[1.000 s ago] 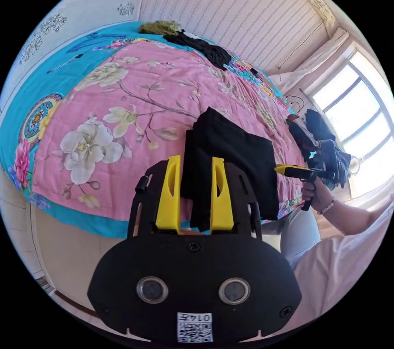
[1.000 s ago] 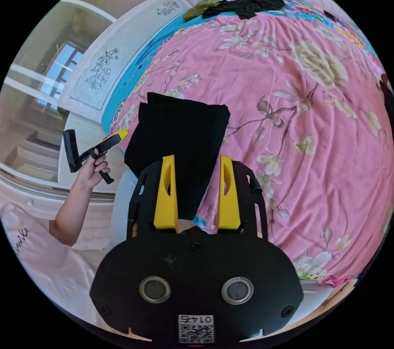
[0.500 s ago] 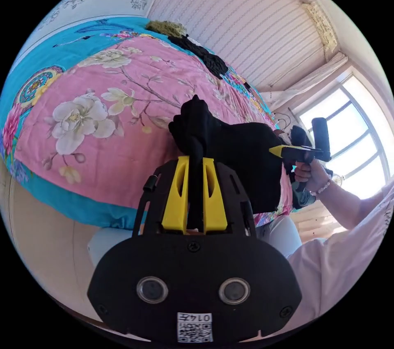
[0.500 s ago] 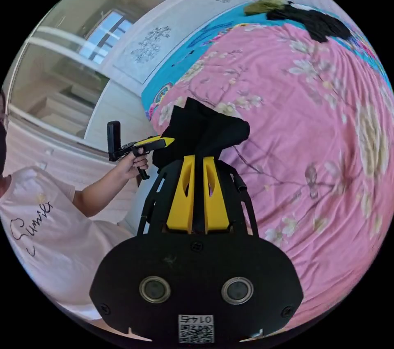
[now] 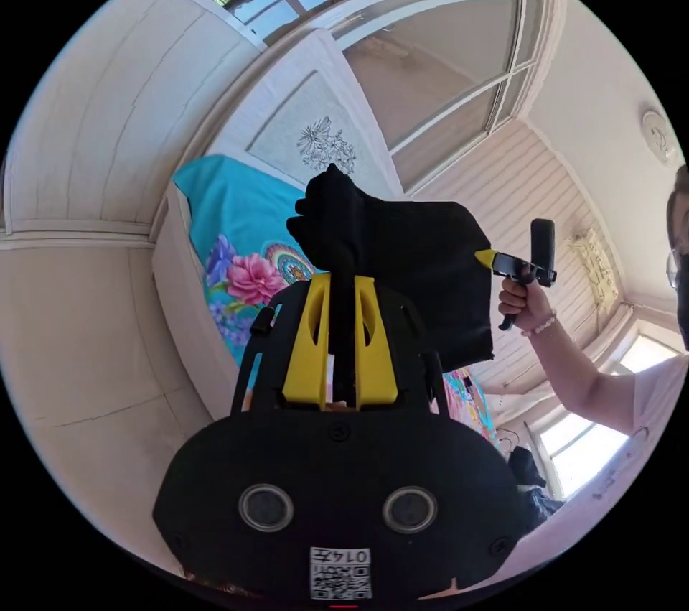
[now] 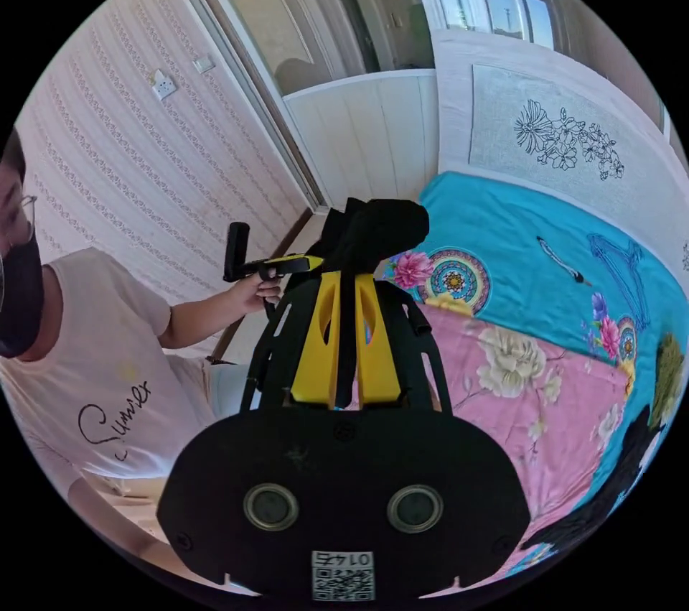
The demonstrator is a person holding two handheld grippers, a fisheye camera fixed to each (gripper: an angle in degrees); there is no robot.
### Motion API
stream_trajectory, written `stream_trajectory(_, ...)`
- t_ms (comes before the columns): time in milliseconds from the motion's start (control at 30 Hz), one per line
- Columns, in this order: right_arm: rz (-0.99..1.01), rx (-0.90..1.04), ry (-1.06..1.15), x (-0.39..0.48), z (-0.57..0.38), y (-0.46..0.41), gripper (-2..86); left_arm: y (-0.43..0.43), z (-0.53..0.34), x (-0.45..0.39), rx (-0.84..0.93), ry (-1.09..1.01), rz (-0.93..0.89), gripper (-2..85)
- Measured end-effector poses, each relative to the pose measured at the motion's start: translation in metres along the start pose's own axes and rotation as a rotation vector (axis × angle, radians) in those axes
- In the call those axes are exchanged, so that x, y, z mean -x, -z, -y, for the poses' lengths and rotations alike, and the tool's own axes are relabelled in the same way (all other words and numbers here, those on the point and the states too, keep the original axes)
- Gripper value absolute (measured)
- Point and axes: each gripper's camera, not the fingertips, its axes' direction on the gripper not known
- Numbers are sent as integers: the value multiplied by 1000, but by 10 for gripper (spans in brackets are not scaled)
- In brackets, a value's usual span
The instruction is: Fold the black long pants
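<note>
The folded black pants [image 5: 423, 266] hang in the air, off the bed, stretched between both grippers. My left gripper [image 5: 341, 281] is shut on one bunched edge of them. In the left gripper view my right gripper [image 5: 489, 257], held in a hand, pinches the opposite edge. In the right gripper view my right gripper [image 6: 347, 278] is shut on the black pants [image 6: 377, 227], which bulge above its jaws. There my left gripper [image 6: 307, 261] reaches the cloth from the left, held by the person's hand.
The bed with a pink flowered cover [image 6: 531, 417] and teal sheet [image 6: 517, 238] lies below and to the right. Dark clothes [image 6: 610, 489] and a green item [image 6: 667, 374] lie at its far side. The person [image 6: 86, 360] stands at the left. A white headboard [image 5: 316, 137] and a bright window [image 5: 581, 449] are nearby.
Both grippers went from open around the pants' edges to shut on them, then lifted the pants off the bed. Both views have swung away from the bed toward the walls.
</note>
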Motion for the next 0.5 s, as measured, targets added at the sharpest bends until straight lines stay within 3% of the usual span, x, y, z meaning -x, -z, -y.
stream_trajectory(100,-165,72,-147,-69,50,-24,35,-59,13,1,-69,52,83,64)
stream_trajectory(167,-347,133,-356,-116,62,-39,54,-118,24,16,21,97,195,77)
stream_trajectory(333,-328,77,-401,-117,15,-40,84,-169,17,30,248,48,307,69)
stream_trajectory(500,-303,60,-371,-54,-90,-21,85,-131,-8,-2,207,-103,313,66)
